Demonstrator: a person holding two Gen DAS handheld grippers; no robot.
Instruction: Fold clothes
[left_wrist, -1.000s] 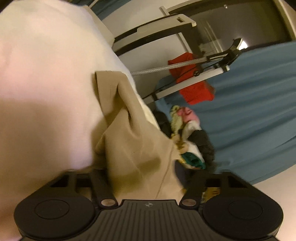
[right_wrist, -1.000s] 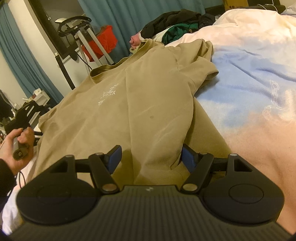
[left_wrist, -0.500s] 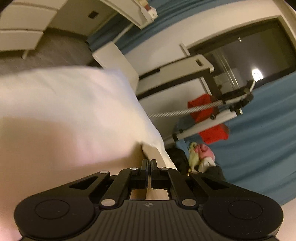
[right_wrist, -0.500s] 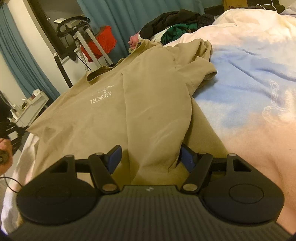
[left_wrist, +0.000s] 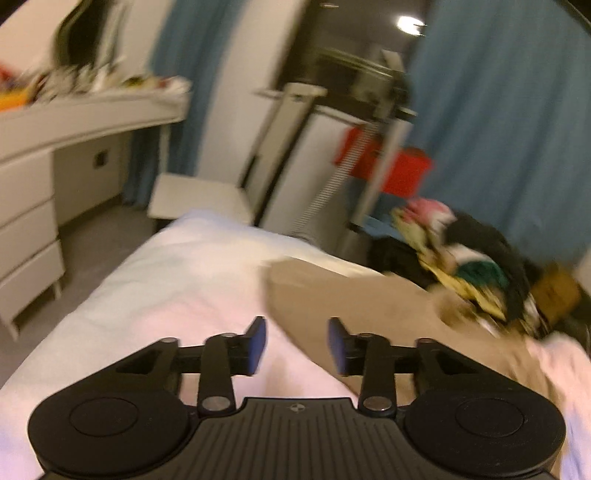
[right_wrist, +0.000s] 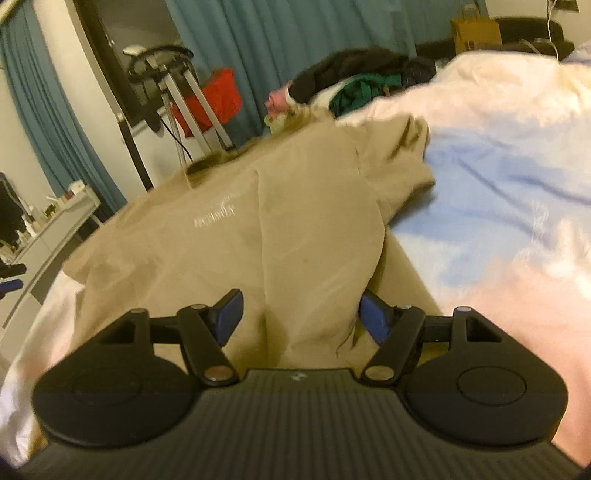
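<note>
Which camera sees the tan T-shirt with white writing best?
The right wrist view: the tan cotton T-shirt spreads across the bed, showing collar, sleeve and white logo. The left wrist view catches only one blurry edge.

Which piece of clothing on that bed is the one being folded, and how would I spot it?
Look at the bed with its pale pink-and-blue duvet. Spread flat across it, right in front of the right gripper, is a tan T-shirt with small white lettering on the chest. Unlike the dark, green and pink heap of clothes bunched at the far edge, it lies alone, spread out.
</note>
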